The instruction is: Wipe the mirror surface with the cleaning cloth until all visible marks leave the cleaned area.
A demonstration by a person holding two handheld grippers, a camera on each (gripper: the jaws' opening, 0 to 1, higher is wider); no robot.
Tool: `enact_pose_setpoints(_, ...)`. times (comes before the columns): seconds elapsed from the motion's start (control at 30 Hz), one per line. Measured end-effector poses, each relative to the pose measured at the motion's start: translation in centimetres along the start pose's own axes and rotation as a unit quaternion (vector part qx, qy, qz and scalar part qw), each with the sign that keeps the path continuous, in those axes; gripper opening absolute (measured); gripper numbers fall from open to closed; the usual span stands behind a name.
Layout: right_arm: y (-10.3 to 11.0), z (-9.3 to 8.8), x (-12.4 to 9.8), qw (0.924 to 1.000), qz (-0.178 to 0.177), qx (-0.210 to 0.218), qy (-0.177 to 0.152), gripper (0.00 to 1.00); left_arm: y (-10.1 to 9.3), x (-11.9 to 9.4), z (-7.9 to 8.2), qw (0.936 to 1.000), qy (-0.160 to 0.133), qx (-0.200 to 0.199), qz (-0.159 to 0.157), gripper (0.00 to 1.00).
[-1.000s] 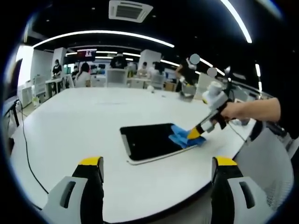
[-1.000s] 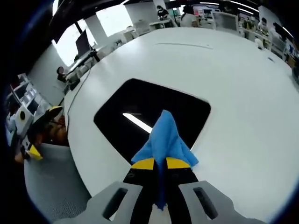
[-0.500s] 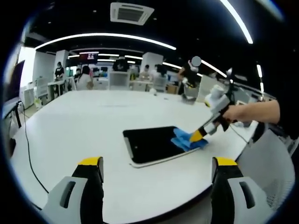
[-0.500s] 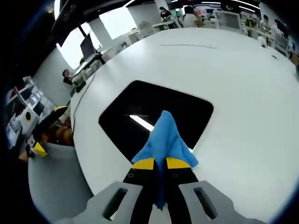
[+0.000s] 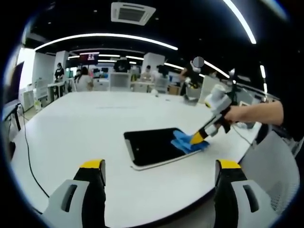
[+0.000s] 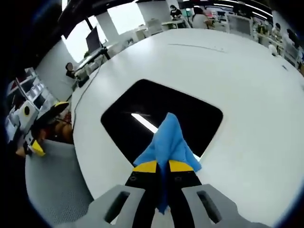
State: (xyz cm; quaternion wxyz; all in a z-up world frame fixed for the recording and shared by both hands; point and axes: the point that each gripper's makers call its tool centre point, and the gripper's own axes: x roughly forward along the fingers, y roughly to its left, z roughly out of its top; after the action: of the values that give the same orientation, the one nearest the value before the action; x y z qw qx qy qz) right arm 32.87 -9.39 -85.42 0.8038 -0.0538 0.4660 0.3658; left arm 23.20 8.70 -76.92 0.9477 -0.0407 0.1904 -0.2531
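Observation:
A dark rectangular mirror (image 5: 151, 146) (image 6: 156, 114) lies flat on the white table (image 5: 85, 128), reflecting a strip light. My right gripper (image 6: 163, 166) (image 5: 195, 138) is shut on the blue cleaning cloth (image 6: 167, 141) (image 5: 186, 142), whose free end rests on the mirror's near edge. A person's hand holds that gripper from the right in the left gripper view. My left gripper (image 5: 159, 166) stands open above the table's near edge, short of the mirror, with nothing between its fingers.
A black cable (image 5: 27, 156) trails along the table's left side. A grey mesh chair (image 5: 280, 166) stands at the right. Desks, chairs and several people fill the back of the office. The table's rim (image 6: 83, 175) runs close on the left.
The right gripper with the cloth has slid slightly across the mirror's edge and back. The left gripper has stayed nearly still.

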Motion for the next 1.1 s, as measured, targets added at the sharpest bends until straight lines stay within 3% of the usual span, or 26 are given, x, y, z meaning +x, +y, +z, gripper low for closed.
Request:
enact_pose_setpoints(0.53, 3.8, 2.4, 2.8, 0.9991, 0.041, 0.002, -0.012, 0.01, 0.2, -0.1, -0.2, 0.9999, 0.006, 0.006, 0.006, 0.97)
enact_pose_setpoints(0.8, 5.2, 3.4, 4.0, 0.9991, 0.038, -0.016, -0.013, 0.01, -0.3, 0.0, -0.4, 0.9999, 0.013, 0.001, -0.01, 0.91)
enact_pose_setpoints(1.1, 6.3, 4.1, 5.0, 0.9988, 0.041, -0.022, -0.011, 0.01, 0.1, 0.0, -0.2, 1.0, 0.005, -0.001, 0.0, 0.96)
